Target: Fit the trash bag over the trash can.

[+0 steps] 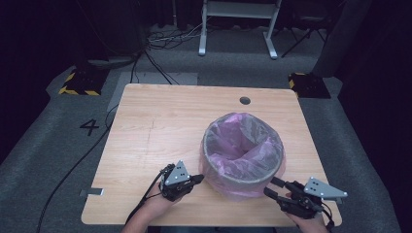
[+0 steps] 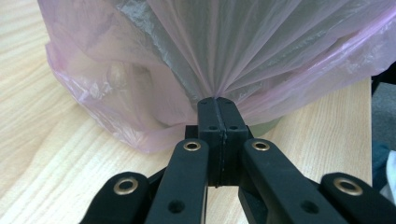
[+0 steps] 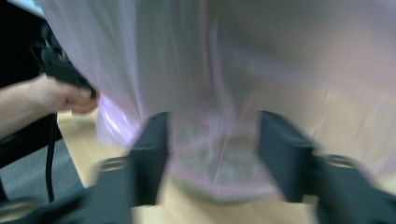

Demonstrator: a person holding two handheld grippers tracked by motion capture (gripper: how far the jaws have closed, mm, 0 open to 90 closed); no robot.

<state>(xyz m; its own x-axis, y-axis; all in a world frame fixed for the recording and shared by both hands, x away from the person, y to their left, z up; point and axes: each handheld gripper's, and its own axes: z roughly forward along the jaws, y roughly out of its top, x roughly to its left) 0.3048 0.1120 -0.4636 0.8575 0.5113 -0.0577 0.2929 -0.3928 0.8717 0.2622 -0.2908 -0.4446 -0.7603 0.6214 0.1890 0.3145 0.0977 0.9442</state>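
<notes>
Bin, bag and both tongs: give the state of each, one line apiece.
Bin: upright on the table, lined.
Pink bag: folded over the rim, skirt hanging down outside, mouth open.
Left tongs: shut, pinching the bag's skirt.
Right tongs: jaws apart at the bag's lower edge; view blurred.

A light wooden table [image 1: 160, 126] fills the middle of the high view, with a round dark hole [image 1: 245, 100] near its far edge. It stands on grey carpet [image 1: 43, 160]. At the left of the frame a black number four [image 1: 89, 127] is marked on the carpet, and a small strip of grey tape [image 1: 92, 192] lies at lower left. Two black blocks with yellow and black striped edges sit at upper left [image 1: 79, 82] and upper right [image 1: 309, 83]. At top centre stand the white legs of a frame [image 1: 239, 24], with loose cables [image 1: 167, 38] on the floor beside them. A pale floor plate [image 1: 153, 80] lies behind the table. The surroundings are dark.
</notes>
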